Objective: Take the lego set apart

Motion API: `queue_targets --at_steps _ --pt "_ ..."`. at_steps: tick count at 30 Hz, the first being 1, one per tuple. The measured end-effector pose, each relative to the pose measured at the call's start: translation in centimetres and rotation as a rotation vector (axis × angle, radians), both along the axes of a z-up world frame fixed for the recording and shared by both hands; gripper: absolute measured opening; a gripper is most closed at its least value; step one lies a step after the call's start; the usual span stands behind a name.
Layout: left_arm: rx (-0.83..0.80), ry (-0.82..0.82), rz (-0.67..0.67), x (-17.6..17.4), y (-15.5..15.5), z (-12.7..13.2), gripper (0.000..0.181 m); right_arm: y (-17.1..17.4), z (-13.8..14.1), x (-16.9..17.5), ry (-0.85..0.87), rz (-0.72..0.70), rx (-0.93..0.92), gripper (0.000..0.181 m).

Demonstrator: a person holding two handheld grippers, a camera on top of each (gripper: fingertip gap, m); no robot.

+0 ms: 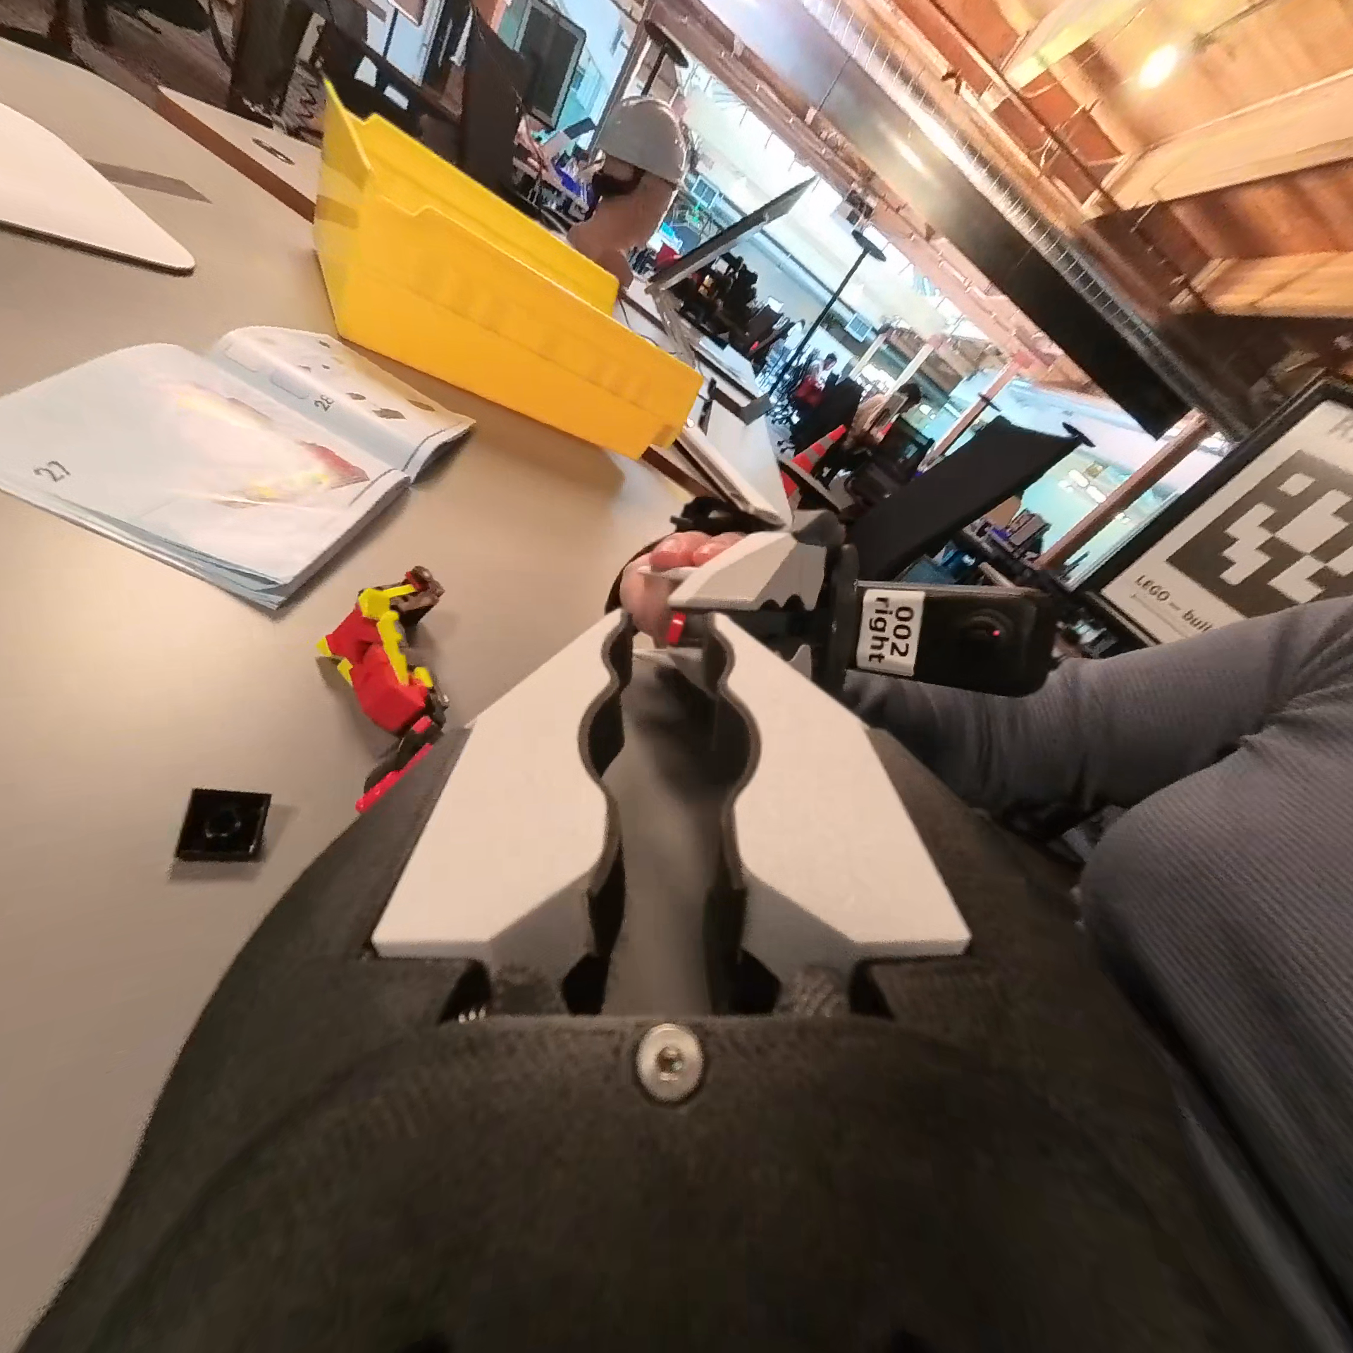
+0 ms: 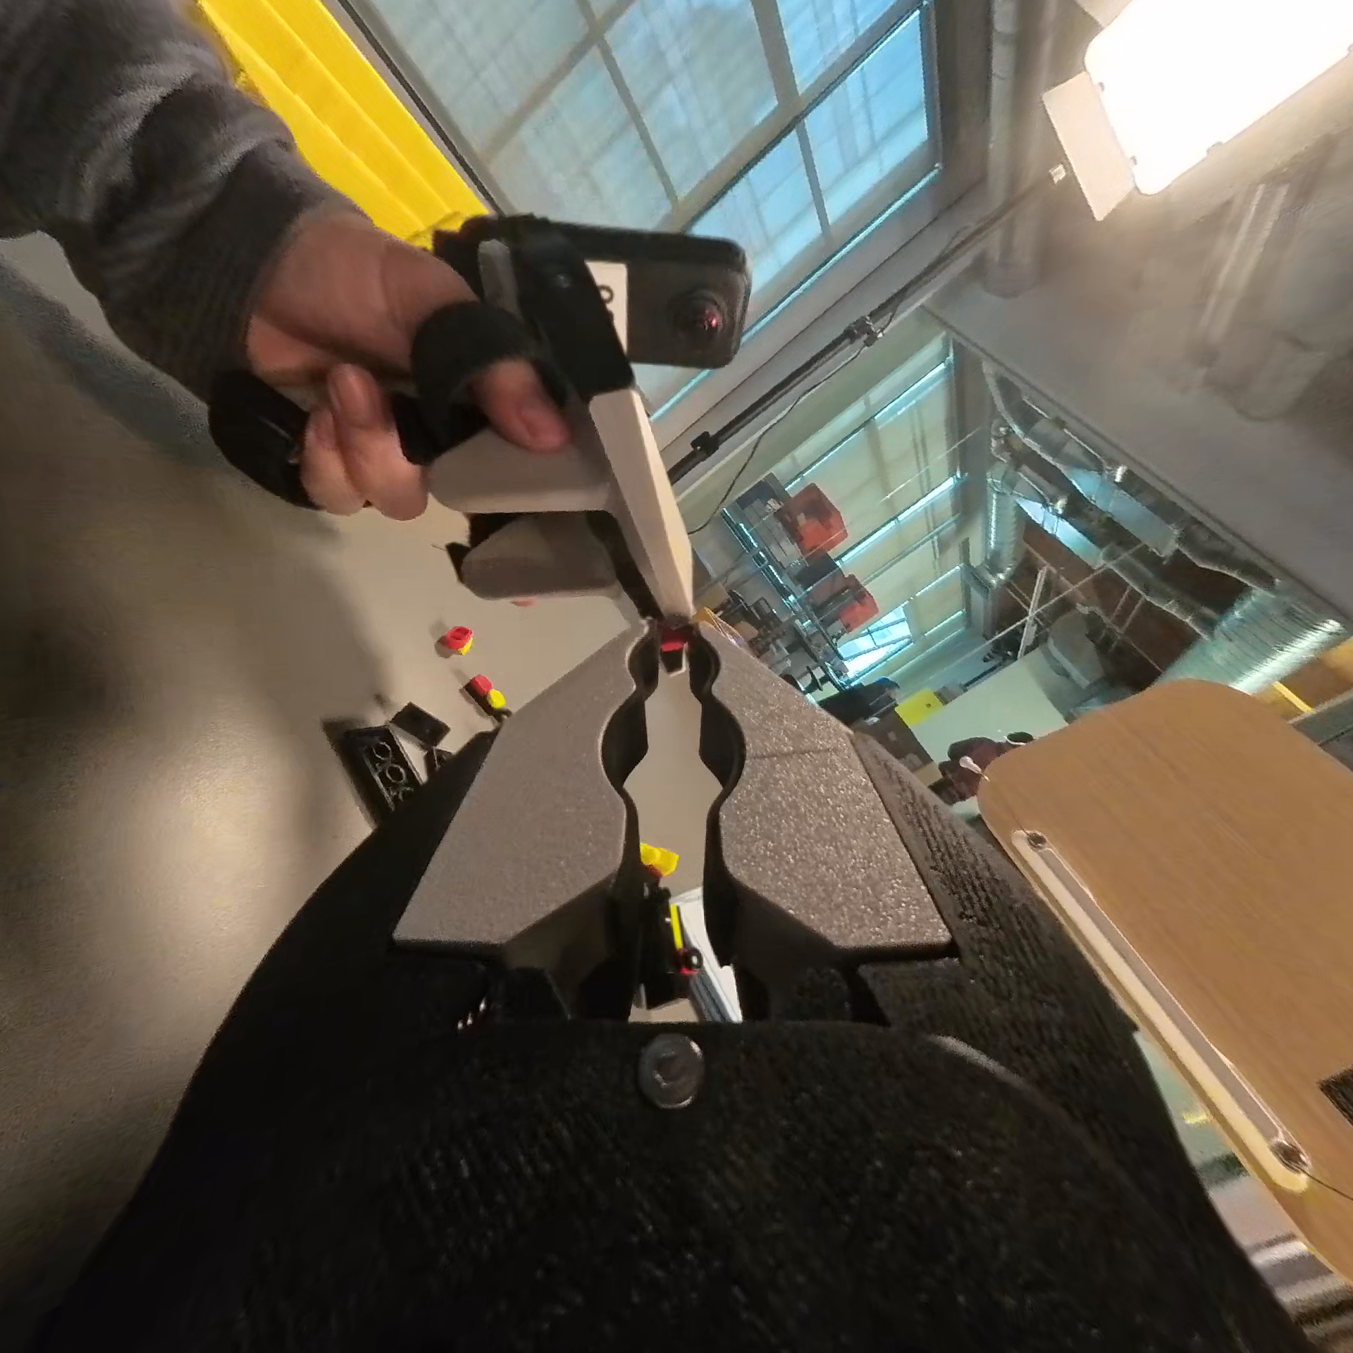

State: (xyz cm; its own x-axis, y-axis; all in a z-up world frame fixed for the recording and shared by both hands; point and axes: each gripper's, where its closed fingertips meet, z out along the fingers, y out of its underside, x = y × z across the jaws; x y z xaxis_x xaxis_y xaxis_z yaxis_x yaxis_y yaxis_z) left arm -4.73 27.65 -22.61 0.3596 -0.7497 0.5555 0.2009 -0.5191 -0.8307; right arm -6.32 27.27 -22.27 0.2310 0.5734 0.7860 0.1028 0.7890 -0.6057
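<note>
Left claw (image 1: 668, 630): grey fingers nearly closed, tips pinching a small red lego piece (image 1: 675, 627) held up above the bench (image 1: 110, 732).
Right claw (image 2: 670, 640): dark fingers also nearly closed, tips gripping the same red piece (image 2: 671, 644); the two claws meet tip to tip.
Red piece: too small to tell its long axis or which way it points.
Only the left wrist view shows: a red and yellow lego model (image 1: 381, 659) lying on the bench left of the claw, its long axis running diagonally away from the camera; a black square plate (image 1: 223, 824) nearer; an open instruction booklet (image 1: 212, 454); a yellow bin (image 1: 483, 307).
Only the right wrist view shows: loose red-and-yellow bits (image 2: 455, 639), black bricks (image 2: 388, 761) on the bench, and a hand (image 2: 366, 381) gripping the left claw's handle.
</note>
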Motion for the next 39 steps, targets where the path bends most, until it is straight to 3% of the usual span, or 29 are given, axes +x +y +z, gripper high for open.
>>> queue_targets --at_steps 4,6,9,11,13,14,16,17,20,22,24,28,30,34,37,39 --pt "-0.03 -0.036 -0.029 0.2 -0.3 -0.2 0.002 -0.1 -0.3 -0.1 -0.017 0.007 -0.003 0.006" --pt "0.031 0.029 0.016 -0.2 -0.3 -0.1 0.002 -0.1 0.1 0.0 0.007 0.003 -0.002 0.02" --pt "0.166 0.058 0.199 -3.5 -1.0 3.8 0.002 1.2 1.1 0.8 0.079 -0.018 -0.095 0.029" --pt "0.231 0.178 0.509 -9.6 -1.3 6.6 0.002 2.5 2.0 1.7 0.152 -0.042 -0.169 0.029" --pt "0.166 0.436 0.936 -19.7 -2.5 7.5 0.001 3.9 2.6 2.4 0.203 -0.076 -0.221 0.027" --pt "0.058 0.637 1.077 -24.5 -4.2 6.7 0.001 4.5 2.6 2.6 0.212 -0.09 -0.236 0.027" --pt "-0.296 1.003 1.222 -32.6 -8.9 3.6 0.002 5.5 2.4 2.6 0.21 -0.117 -0.26 0.024" --pt "-0.424 1.053 1.215 -34.7 -10.5 2.4 0.001 5.8 2.3 2.5 0.202 -0.126 -0.268 0.024" --pt "-0.541 1.017 1.168 -37.9 -11.7 0.2 0.006 6.0 2.2 2.5 0.198 -0.138 -0.268 0.021" --pt "-0.68 1.058 1.169 -39.8 -13.4 -1.8 0.047 6.2 2.0 2.6 0.193 -0.144 -0.277 0.021" --pt "-0.737 1.051 1.175 -40.9 -14.1 -2.9 0.068 6.4 1.8 2.5 0.184 -0.146 -0.293 0.021" --pt "-0.647 0.99 1.285 -41.3 -13.9 -1.9 0.079 6.5 1.6 2.4 0.175 -0.133 -0.329 0.021" --pt "-0.707 0.915 1.251 -40.6 -14.0 -2.7 0.084 6.6 1.5 2.3 0.172 -0.127 -0.347 0.021" --pt "-0.858 0.872 1.182 -40.4 -14.6 -4.6 0.116 6.7 1.3 2.2 0.166 -0.121 -0.368 0.021" --pt "-0.772 0.899 1.228 -40.8 -13.8 -3.4 0.107 6.7 1.2 2.2 0.16 -0.122 -0.374 0.02" --pt "-0.707 0.9 1.242 -40.9 -13.3 -2.3 0.083 6.8 1.1 2.1 0.156 -0.123 -0.378 0.02"
